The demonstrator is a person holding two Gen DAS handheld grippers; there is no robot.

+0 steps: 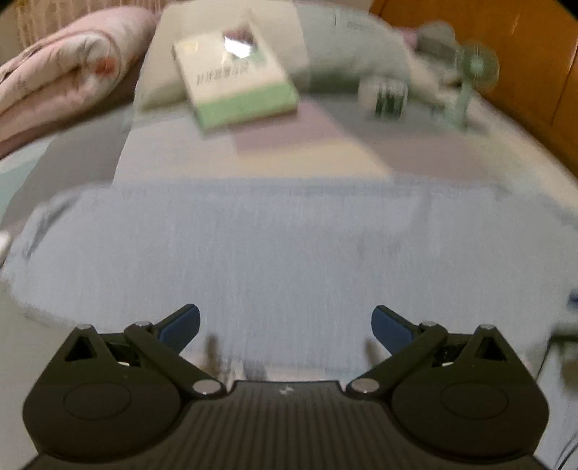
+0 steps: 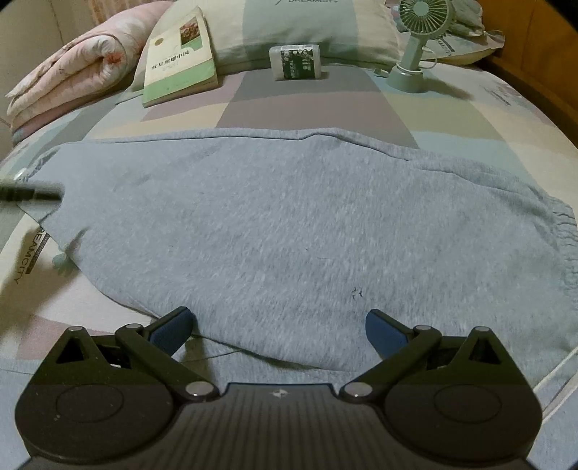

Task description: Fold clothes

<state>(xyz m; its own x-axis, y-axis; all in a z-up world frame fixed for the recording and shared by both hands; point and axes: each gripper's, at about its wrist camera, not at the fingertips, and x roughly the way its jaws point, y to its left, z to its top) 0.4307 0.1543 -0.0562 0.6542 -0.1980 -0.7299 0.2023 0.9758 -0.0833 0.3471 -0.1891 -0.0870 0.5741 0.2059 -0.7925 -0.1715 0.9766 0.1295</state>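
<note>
The right gripper [image 2: 278, 325] is hovering with its blue-padded fingers [image 2: 173, 330] spread wide apart and gripping nothing, poised over the near edge of the grey garment [image 2: 289, 224]. That garment is lying spread flat across the patchwork bedsheet [image 2: 451, 123], its gathered elastic band bunching at the right side. The left gripper [image 1: 285, 327] is likewise standing with its fingers parted and empty above the same grey garment, though the left wrist view is smeared by motion blur. In the right wrist view a dark blurred shape is showing at the far left edge over the cloth; what it is cannot be told. Beyond the garment, a green-and-white book [image 2: 178, 61] is leaning against a pillow [image 2: 307, 25], a small packet marked MEDICAL [image 2: 296, 61] is sitting just beside it, and a green handheld fan [image 2: 415, 43] is standing upright further right. A folded pink quilt [image 2: 72, 76] is resting at the far left.
</note>
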